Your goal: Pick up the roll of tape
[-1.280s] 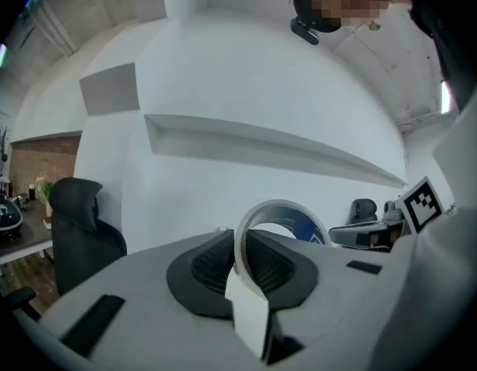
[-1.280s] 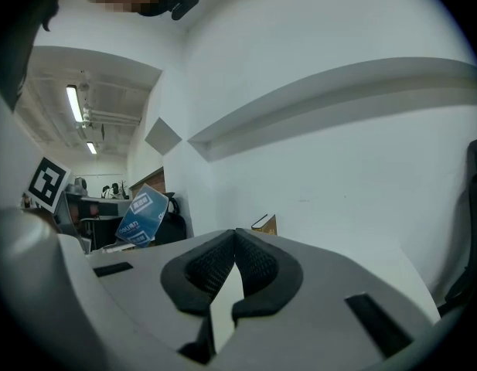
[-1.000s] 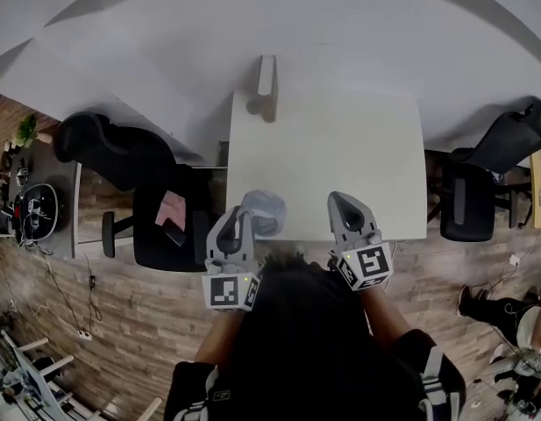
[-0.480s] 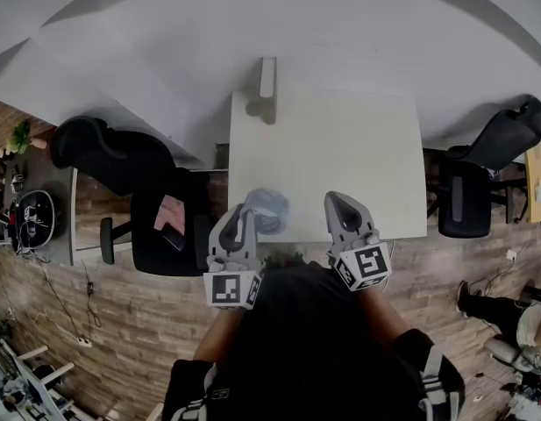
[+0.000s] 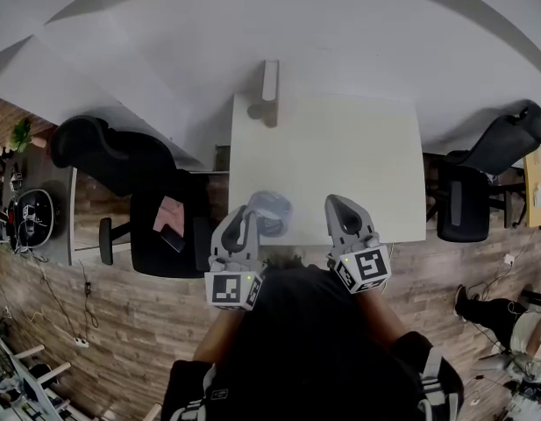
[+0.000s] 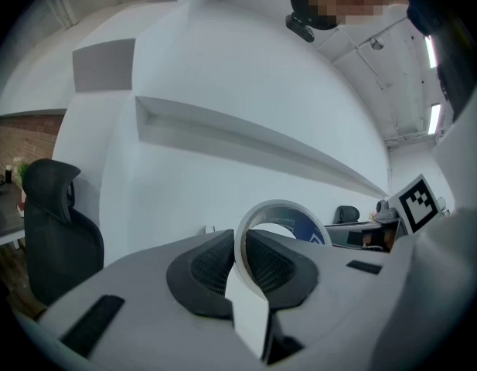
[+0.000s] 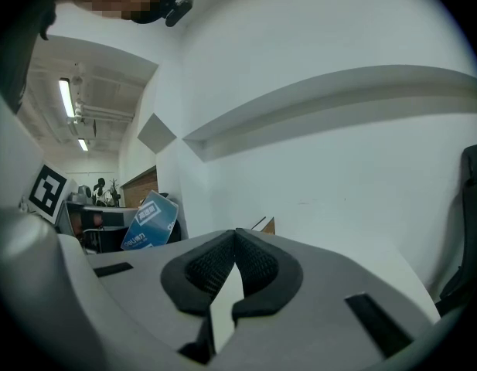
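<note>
The tape roll [image 5: 270,210], clear with a blue printed core, hangs in the air just over the near edge of the white table [image 5: 340,156]. My left gripper [image 5: 245,219] is shut on it. In the left gripper view the roll [image 6: 281,213] stands upright as a ring, its rim pinched between the black ribbed pads [image 6: 215,263] of the left gripper [image 6: 240,242]. My right gripper [image 5: 338,205] hovers at the table's near edge to the right of the roll, shut and empty. In the right gripper view the pads of the right gripper [image 7: 236,236] meet with nothing between them, and the roll [image 7: 149,221] shows at the left.
A pale wooden block [image 5: 266,91] stands at the table's far left edge, also seen as a wooden block [image 7: 267,225]. Black office chairs [image 5: 112,152] stand left of the table, one chair [image 5: 169,217] bearing a pink item, and another chair [image 5: 480,174] stands at the right. The floor is wood-patterned.
</note>
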Action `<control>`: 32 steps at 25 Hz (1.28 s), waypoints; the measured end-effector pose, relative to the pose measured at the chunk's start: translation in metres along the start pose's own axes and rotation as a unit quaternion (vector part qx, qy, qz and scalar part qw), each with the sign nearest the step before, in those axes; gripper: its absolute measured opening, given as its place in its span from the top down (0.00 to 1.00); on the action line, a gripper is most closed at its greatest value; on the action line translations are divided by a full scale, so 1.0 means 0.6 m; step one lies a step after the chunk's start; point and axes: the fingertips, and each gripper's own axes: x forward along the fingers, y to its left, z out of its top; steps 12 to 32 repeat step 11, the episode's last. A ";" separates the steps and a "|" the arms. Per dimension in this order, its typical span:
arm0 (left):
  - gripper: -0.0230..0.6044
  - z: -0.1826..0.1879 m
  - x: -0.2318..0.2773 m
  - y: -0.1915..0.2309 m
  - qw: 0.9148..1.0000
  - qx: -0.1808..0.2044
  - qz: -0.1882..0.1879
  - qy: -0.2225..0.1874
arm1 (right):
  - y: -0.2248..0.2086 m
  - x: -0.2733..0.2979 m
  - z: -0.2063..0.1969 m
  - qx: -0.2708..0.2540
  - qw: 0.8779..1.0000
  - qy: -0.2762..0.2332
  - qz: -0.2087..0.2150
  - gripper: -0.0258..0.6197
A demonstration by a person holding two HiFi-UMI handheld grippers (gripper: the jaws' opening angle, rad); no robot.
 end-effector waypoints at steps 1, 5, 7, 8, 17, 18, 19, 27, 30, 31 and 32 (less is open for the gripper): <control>0.86 -0.001 0.000 0.000 1.000 -0.001 0.000 0.001 | 0.000 0.000 0.000 0.000 1.000 0.000 0.001 0.94; 0.86 -0.004 -0.001 -0.001 1.000 -0.001 -0.001 0.000 | 0.003 0.002 0.000 -0.003 1.000 -0.002 0.005 0.94; 0.86 -0.003 -0.001 -0.002 1.000 -0.002 0.000 0.001 | 0.003 0.001 0.001 -0.002 1.000 -0.001 0.004 0.94; 0.86 -0.001 -0.001 -0.002 1.000 -0.003 0.002 0.001 | 0.003 0.001 0.001 -0.002 1.000 -0.001 0.004 0.94; 0.86 0.004 -0.002 -0.001 1.000 -0.004 0.006 0.003 | 0.004 0.000 0.003 -0.003 1.000 -0.001 0.005 0.94; 0.86 0.004 -0.002 -0.001 1.000 -0.004 0.006 0.003 | 0.004 0.000 0.003 -0.003 1.000 -0.001 0.005 0.94; 0.86 0.004 -0.002 -0.001 1.000 -0.004 0.006 0.003 | 0.004 0.000 0.003 -0.003 1.000 -0.001 0.005 0.94; 0.86 0.004 -0.002 -0.001 1.000 -0.004 0.006 0.003 | 0.004 0.000 0.003 -0.003 1.000 -0.001 0.005 0.94; 0.86 0.004 -0.002 -0.001 1.000 -0.004 0.006 0.003 | 0.004 0.000 0.003 -0.003 1.000 -0.001 0.005 0.94; 0.86 0.004 -0.002 -0.001 1.000 -0.004 0.006 0.003 | 0.004 0.000 0.003 -0.003 1.000 -0.001 0.005 0.94; 0.86 0.004 -0.002 -0.001 1.000 -0.004 0.006 0.003 | 0.004 0.000 0.003 -0.003 1.000 -0.001 0.005 0.94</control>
